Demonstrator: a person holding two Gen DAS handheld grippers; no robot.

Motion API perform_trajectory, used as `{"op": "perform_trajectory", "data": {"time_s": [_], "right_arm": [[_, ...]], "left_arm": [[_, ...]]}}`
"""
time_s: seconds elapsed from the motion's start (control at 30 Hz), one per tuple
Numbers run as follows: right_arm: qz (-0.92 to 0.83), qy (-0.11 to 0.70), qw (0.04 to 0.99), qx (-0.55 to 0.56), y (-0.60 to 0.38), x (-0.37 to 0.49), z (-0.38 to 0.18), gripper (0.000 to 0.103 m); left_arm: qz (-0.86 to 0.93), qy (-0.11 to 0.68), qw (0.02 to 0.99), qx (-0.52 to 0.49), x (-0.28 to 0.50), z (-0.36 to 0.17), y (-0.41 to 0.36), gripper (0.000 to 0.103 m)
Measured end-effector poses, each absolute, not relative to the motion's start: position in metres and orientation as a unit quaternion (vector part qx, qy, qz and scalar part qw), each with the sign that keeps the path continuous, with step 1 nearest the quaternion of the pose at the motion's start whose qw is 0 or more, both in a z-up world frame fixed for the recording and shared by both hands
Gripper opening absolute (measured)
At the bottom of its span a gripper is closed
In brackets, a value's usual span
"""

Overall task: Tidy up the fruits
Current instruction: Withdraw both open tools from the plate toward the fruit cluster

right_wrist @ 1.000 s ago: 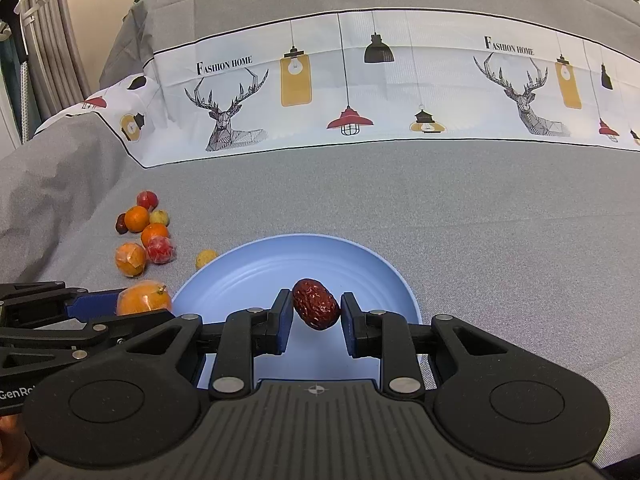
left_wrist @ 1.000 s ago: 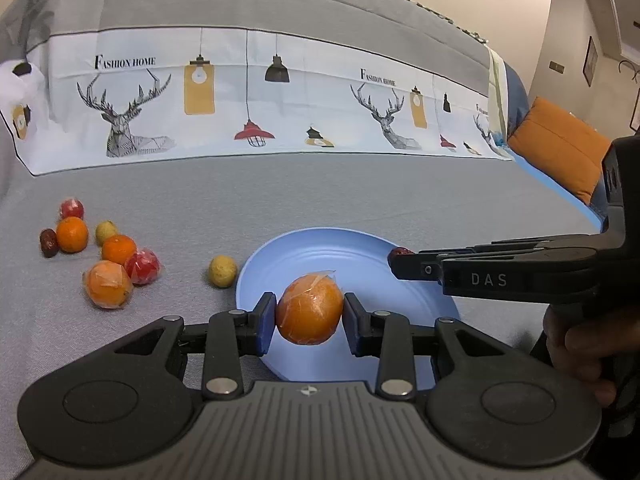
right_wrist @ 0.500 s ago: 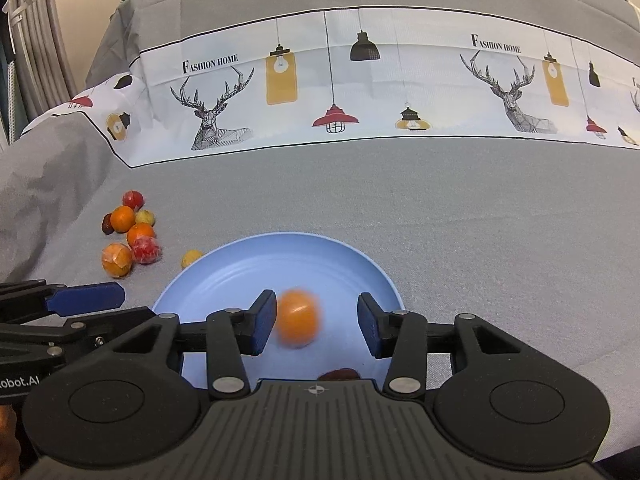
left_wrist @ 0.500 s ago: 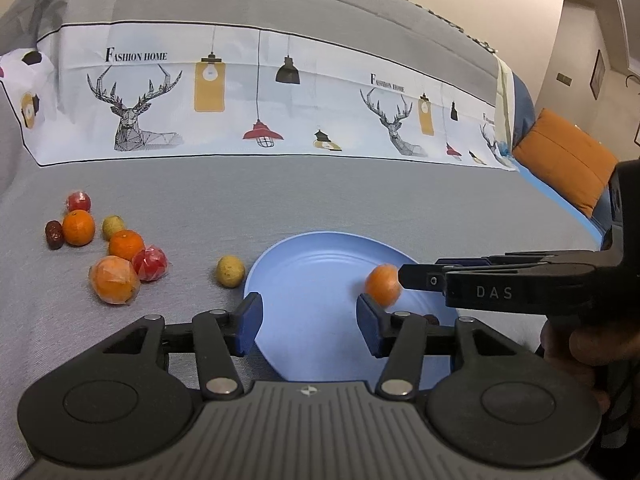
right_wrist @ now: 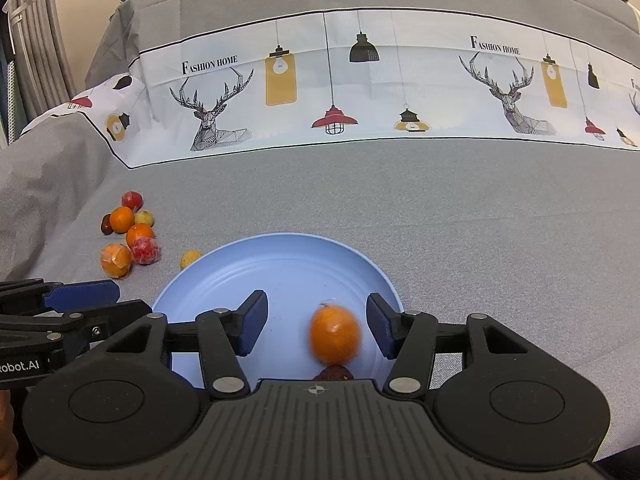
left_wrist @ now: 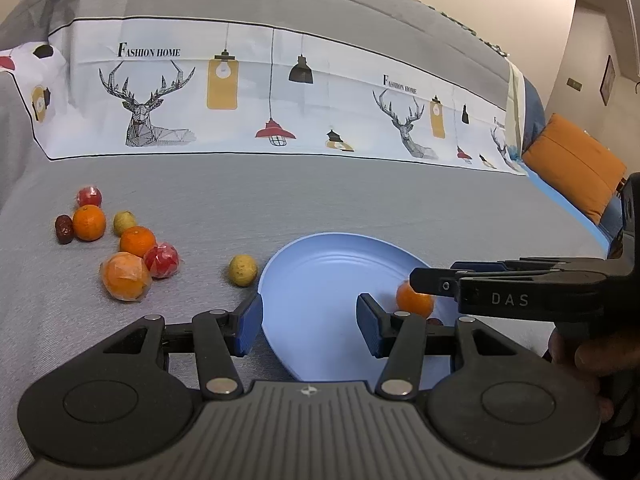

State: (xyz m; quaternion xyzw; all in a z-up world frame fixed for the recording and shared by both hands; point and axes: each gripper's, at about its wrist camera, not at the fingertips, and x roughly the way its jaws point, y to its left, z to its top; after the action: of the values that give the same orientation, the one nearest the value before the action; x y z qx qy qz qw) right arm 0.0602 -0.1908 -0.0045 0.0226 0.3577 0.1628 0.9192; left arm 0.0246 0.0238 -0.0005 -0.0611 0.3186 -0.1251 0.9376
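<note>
A blue plate (left_wrist: 320, 280) lies on the grey bedspread and also shows in the right wrist view (right_wrist: 280, 272). A wrapped orange (right_wrist: 335, 334) sits on it, blurred, with a dark red date (right_wrist: 333, 373) just in front. In the left wrist view the orange (left_wrist: 414, 300) is half hidden behind the right gripper's finger. My left gripper (left_wrist: 310, 326) is open and empty over the plate's left rim. My right gripper (right_wrist: 316, 326) is open and empty above the plate, its jaws on either side of the orange.
Several loose fruits lie left of the plate: a wrapped orange (left_wrist: 126, 276), a red fruit (left_wrist: 162, 259), two more oranges, a date (left_wrist: 64, 229) and a yellow-green fruit (left_wrist: 243, 270) nearest the plate. An orange pillow (left_wrist: 572, 160) is at far right.
Both grippers opened. The left let go of the orange and the right let go of the date; both now lie on the plate, and the orange rolled to the right.
</note>
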Motion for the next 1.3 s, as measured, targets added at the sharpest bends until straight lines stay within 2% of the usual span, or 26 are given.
{"op": "perform_trajectory", "data": {"time_s": [0.3,1.3], "right_arm": [[0.163,0.358,0.919,0.021,-0.19,0.06,-0.005,0.062],[0.162,0.359,0.919,0.017,-0.189,0.06,-0.006,0.065]], "left_arm": [[-0.12,0.32,0.937,-0.067,0.026,0.0,0.026,0.057],[-0.085,0.328,0.934,-0.111,0.031,0.002,0.047,0.057]]}}
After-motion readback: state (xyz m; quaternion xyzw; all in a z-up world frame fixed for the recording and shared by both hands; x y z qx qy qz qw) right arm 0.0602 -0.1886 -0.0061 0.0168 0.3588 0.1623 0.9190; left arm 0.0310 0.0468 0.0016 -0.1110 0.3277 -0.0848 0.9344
